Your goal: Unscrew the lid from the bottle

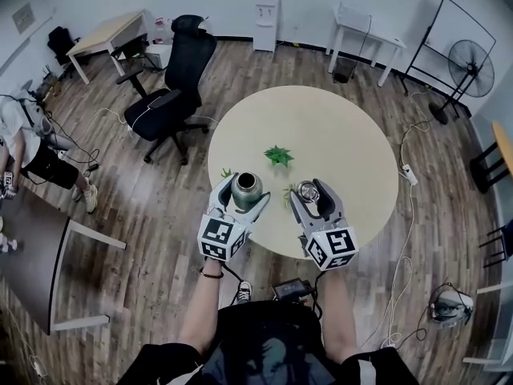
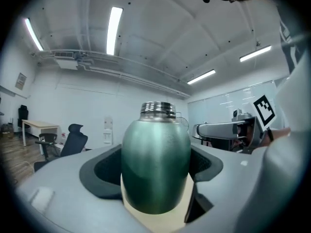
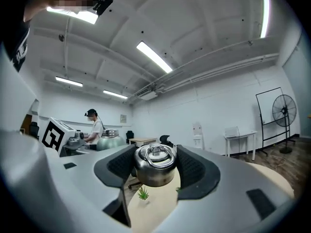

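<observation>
Green metal bottle [image 1: 246, 192] stands upright, pinched between the left tongs [image 1: 244, 188], its threaded neck bare. Right tongs [image 1: 312, 192] pinch the silver lid [image 1: 308, 188] with its ring handle, apart from the bottle at its 3 o'clock. Both are over the round worktop [image 1: 337, 135] near its 6 o'clock edge, with a small plant [image 1: 278, 156] at their 12 o'clock

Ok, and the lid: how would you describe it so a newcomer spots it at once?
Start at the round beige table; at its near edge the person holds two grippers. The lid sits between the fingers of the right gripper. It is small, shiny steel with a ring handle on top, unlike the larger green bottle in the left gripper.
</observation>
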A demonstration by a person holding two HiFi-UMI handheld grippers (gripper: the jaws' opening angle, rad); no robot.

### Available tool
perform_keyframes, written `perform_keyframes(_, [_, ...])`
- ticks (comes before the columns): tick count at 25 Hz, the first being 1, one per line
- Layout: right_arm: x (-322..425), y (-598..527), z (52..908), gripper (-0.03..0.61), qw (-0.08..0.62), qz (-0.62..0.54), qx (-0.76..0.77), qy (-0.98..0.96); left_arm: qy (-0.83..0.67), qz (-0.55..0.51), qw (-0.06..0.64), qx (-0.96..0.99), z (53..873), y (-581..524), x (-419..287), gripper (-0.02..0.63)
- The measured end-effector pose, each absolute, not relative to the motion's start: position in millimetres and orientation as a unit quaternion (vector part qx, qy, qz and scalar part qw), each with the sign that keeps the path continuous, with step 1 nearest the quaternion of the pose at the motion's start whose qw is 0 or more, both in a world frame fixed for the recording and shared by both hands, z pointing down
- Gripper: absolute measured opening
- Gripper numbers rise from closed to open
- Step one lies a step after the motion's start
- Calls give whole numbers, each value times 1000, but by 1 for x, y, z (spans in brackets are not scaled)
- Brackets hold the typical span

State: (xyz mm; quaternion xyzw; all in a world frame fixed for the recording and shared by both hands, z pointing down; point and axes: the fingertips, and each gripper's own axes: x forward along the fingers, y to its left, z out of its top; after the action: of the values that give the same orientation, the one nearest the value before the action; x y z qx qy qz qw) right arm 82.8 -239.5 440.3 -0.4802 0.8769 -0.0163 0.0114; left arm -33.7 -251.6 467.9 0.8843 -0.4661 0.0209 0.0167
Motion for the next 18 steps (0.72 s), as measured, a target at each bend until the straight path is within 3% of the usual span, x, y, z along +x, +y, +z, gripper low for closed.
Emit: perform_keyframes(18, [95,-233,440,265,15,-18,-524,852,-513,28,18,858,464,-249,-46,382])
